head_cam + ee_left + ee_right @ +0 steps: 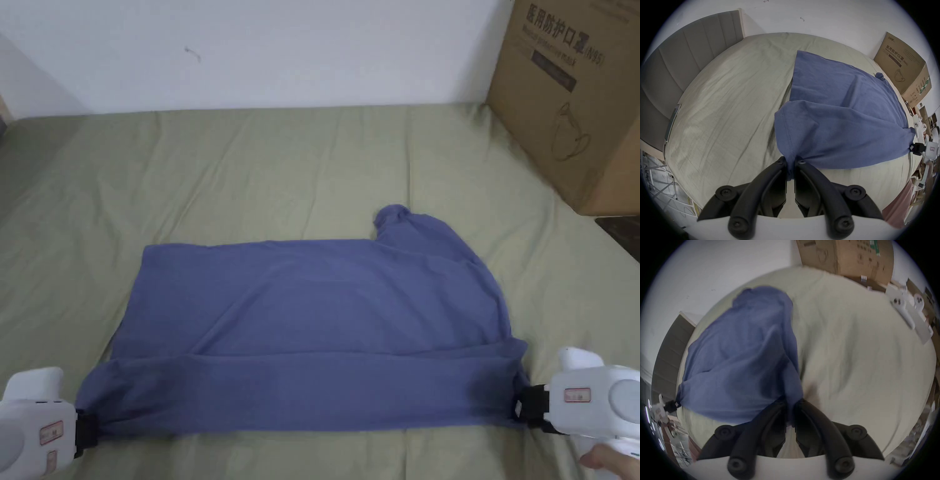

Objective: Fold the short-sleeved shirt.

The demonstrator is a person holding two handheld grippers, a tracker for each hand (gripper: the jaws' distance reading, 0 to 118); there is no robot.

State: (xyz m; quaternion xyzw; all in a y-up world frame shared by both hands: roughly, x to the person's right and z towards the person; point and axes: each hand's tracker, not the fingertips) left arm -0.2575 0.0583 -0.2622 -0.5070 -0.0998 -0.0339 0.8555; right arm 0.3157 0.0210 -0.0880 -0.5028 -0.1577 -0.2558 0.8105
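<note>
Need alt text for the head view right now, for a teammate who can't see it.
A blue short-sleeved shirt lies across a green bedsheet, its near edge lifted and held at each end by the left gripper and right gripper. A cardboard box stands at the far right.

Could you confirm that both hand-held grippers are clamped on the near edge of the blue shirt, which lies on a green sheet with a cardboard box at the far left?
Nearly: the cardboard box is at the far right, as the head view shows. The left hand-held gripper and right hand-held gripper are clamped on the blue shirt's near edge, on the green sheet.
</note>
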